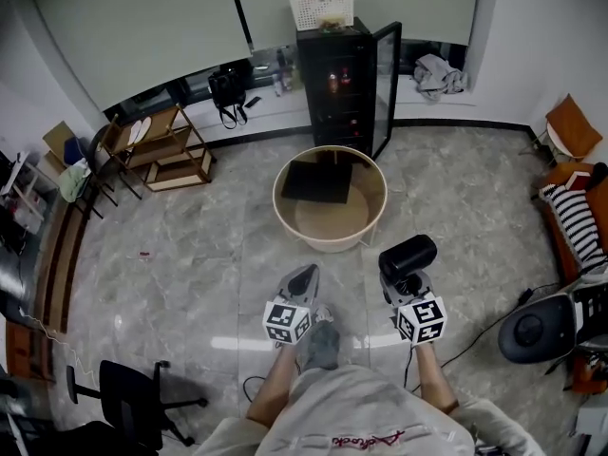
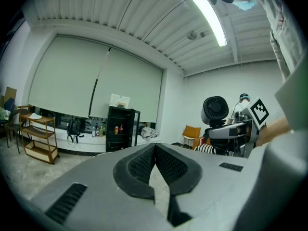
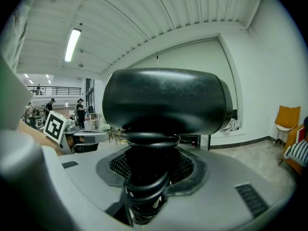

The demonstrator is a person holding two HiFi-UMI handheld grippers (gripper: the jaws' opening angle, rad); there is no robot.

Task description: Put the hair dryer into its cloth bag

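Right tongs (image 1: 405, 281) grip the hair dryer (image 1: 408, 254) by its handle; left tongs (image 1: 303, 274) pressed together, empty, near tub (image 1: 330, 245) with black bag (image 1: 318, 180)

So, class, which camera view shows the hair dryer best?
The right gripper view: the hair dryer fills it, its cord-wrapped handle clamped between the jaws. The head view shows it small, from above; the left gripper view shows its grille end, small.

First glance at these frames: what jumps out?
A black hair dryer stands clamped by its handle in the right gripper, centre right of the head view. Ahead on the floor sits a round beige tub with a dark flat cloth inside. The left gripper is shut, empty.
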